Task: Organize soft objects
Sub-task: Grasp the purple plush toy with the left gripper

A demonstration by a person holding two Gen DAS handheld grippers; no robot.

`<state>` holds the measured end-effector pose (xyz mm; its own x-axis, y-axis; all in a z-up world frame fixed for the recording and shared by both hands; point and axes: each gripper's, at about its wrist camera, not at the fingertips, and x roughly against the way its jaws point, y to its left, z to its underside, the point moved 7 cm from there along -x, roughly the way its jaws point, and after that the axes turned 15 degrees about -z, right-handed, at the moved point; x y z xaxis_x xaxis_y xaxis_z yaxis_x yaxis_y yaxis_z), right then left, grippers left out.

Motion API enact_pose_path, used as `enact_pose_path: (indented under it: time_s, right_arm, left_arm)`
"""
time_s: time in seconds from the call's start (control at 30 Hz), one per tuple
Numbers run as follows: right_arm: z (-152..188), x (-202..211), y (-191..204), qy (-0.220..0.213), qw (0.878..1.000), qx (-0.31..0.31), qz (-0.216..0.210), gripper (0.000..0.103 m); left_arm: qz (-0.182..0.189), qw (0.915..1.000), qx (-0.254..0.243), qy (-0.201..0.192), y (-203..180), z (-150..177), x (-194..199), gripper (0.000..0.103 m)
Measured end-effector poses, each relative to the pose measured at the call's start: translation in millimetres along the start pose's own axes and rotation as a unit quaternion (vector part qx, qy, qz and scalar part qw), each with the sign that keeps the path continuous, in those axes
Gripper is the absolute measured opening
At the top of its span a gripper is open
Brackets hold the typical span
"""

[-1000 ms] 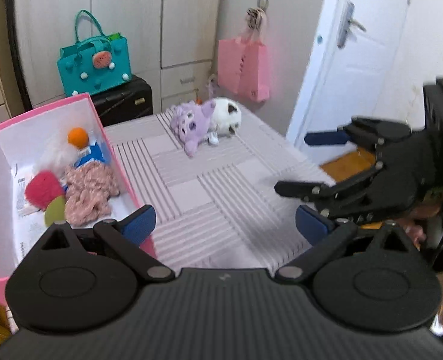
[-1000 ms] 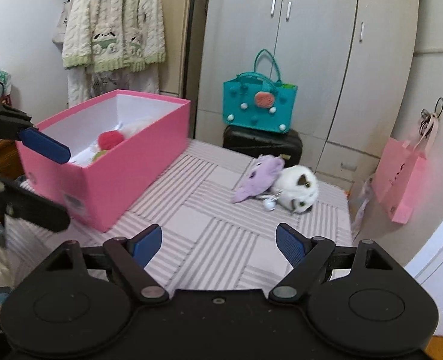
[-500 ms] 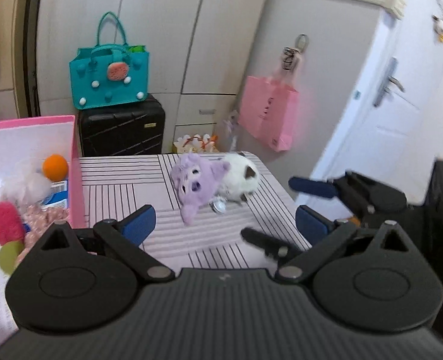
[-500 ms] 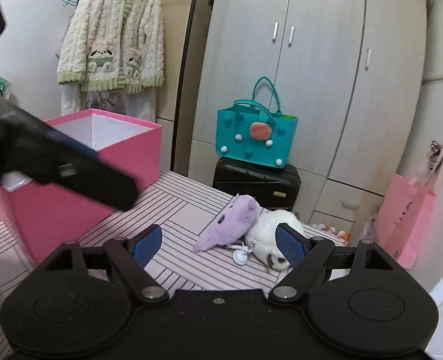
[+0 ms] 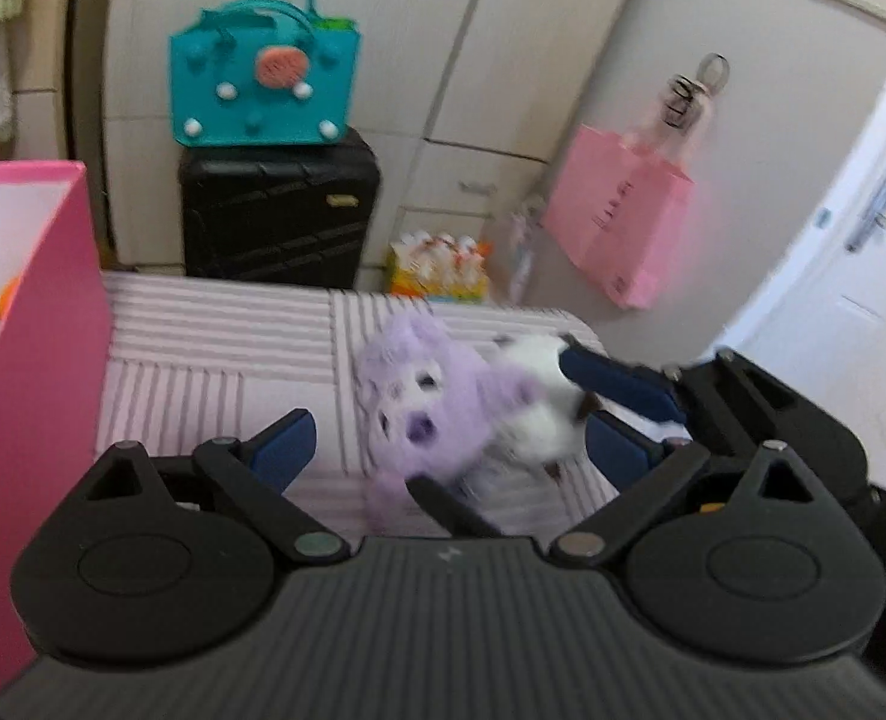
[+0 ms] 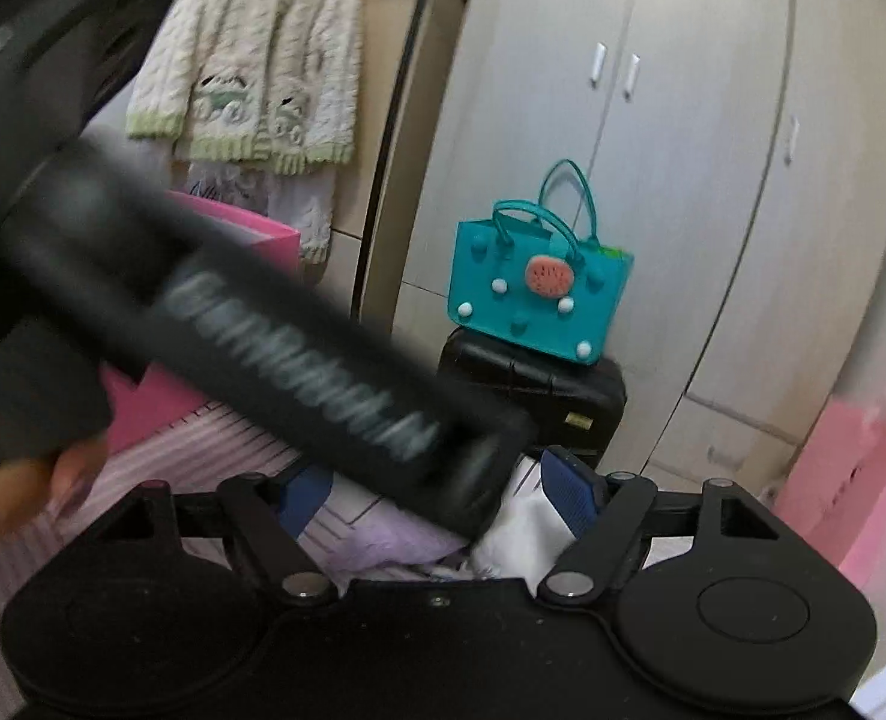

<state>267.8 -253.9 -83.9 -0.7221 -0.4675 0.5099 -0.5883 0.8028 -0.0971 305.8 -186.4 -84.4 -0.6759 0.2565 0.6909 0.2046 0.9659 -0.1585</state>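
Even, soft indoor light, no hard shadows or glare; both my wrist views bowed by fisheye at the edges; motion blur smears the plush toys (image 5: 443, 414) and my left gripper's body (image 6: 299, 372).

A: Where do the plush toys sit?

B: On the table (image 5: 215, 354), two together: the plush with the long ears (image 5: 431, 414) lies left of the round plush (image 5: 533, 414), touching it. The storage box (image 5: 29, 324) stands at the table's left edge.

A: And behind the table?

B: A suitcase (image 5: 278, 210) stands on the floor against the wardrobe (image 5: 503, 48), with a tote bag (image 5: 263, 93) on top. Right of that, a gift bag (image 5: 620, 222) hangs on the wall; a door (image 5: 851, 240) is further right.

A: The grippers?

B: The left gripper (image 5: 449, 450) is in front of the toys; the right gripper (image 5: 503, 420) reaches in from the right, its fingers (image 5: 611, 375) around the round plush.
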Motion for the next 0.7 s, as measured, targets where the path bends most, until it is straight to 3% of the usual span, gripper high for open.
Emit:
enact_pose_path:
  time_s: [0.2,0.3,0.43,0.57,0.7]
  right_arm:
    - [6,-20,-9,0.023,1.000,-0.015,0.004,0.078]
    - [7,-25,-11,0.032,0.999,-0.016,0.001,0.065]
    - [9,-30,-15,0.046,0.999,-0.025,0.002,0.055]
    - [9,-31,-21,0.039,0.998,-0.055,-0.003,0.050]
    - [10,-28,-21,0.029,0.997,-0.069,-0.013,0.048]
  left_arm:
    - [-0.030,0.9995,0.007,0.001,-2,-10,-22,0.091]
    - [-0.020,0.9996,0.015,0.014,-4,-11,-29,0.085]
    - [-0.033,0.9994,0.008,0.009,-6,-14,-36,0.080]
    - [-0.028,0.9992,0.021,0.019,-4,-12,-45,0.079]
    - [-0.016,0.9991,0.034,0.019,1,-7,-46,0.071]
